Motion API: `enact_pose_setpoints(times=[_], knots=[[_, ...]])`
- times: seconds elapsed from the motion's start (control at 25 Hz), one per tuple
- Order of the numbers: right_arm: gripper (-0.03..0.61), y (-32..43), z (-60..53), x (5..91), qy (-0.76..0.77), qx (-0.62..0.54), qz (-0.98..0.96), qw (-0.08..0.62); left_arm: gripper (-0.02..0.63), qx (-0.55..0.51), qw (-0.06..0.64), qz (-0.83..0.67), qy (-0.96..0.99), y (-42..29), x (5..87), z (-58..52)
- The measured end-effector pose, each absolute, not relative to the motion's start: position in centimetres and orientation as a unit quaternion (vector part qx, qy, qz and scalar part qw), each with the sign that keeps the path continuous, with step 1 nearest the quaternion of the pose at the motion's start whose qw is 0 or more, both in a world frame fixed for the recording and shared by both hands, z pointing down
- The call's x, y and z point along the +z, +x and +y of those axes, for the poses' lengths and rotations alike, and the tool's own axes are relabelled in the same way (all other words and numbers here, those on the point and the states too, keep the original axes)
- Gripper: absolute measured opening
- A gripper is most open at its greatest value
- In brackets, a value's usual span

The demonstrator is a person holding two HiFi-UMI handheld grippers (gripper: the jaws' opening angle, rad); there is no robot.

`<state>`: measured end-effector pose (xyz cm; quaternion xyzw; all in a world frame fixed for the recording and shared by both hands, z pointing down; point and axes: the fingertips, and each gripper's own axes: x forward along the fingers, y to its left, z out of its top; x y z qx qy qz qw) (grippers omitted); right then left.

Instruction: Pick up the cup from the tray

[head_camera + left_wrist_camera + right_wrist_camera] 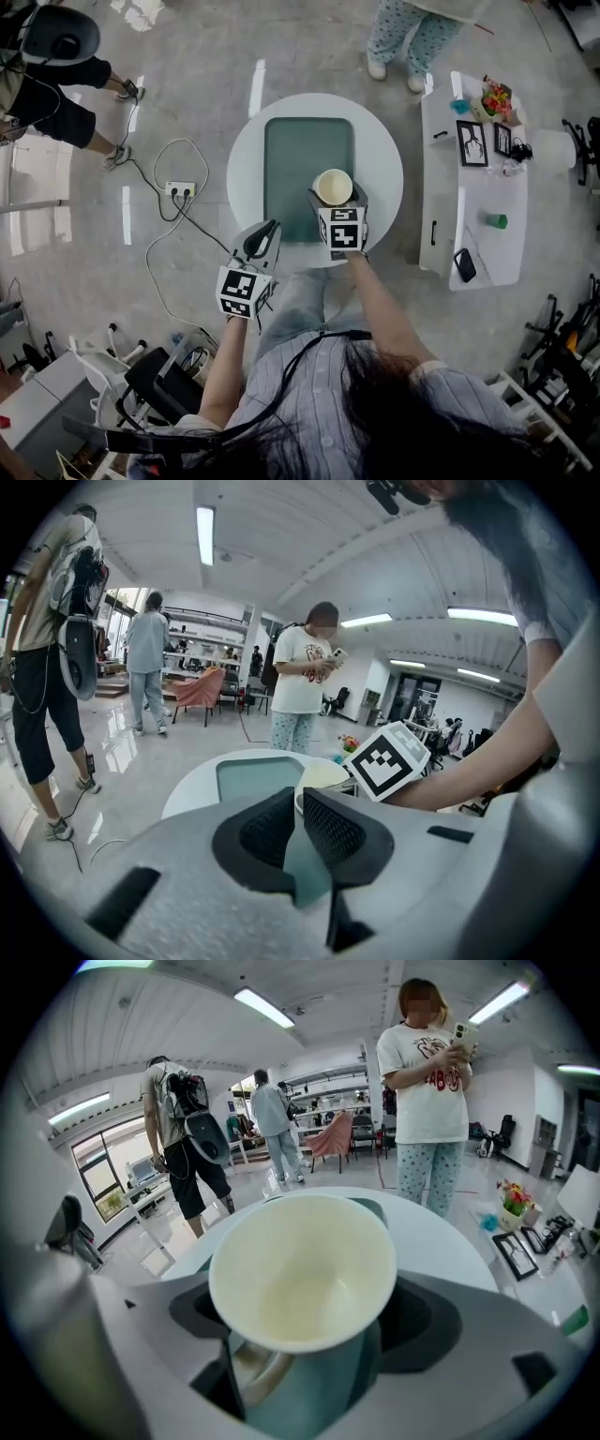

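Note:
A cream cup (333, 186) with an empty inside is held upright over the near right part of the green tray (300, 159), with my right gripper (337, 208) shut on it. In the right gripper view the cup (302, 1271) fills the space between the jaws and hides the fingertips. My left gripper (263, 238) hangs at the round white table's (384, 159) near left edge, its jaws nearly together with nothing between them. From the left gripper (296, 822) view the cup (323, 778) shows beyond the jaws, beside the right gripper's marker cube (387, 759).
A white side table (473, 187) at the right carries a phone (464, 264), a green object (497, 221) and picture frames. A power strip (180, 188) with cables lies on the floor at the left. A person (412, 37) stands beyond the round table, another person (56, 84) at far left.

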<state>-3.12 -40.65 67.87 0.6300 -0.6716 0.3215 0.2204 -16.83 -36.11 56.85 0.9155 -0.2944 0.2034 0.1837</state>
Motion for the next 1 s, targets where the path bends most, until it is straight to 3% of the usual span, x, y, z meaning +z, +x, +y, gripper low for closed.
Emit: enact_pose_setpoints(times=[1.0], knots=[[0.408,0.4,-34.3,55.9,0.521,0.312,-0.767,0.206,0.018,0.148,0.193,-0.335,0.910,-10.3,53.6,-33.2]])
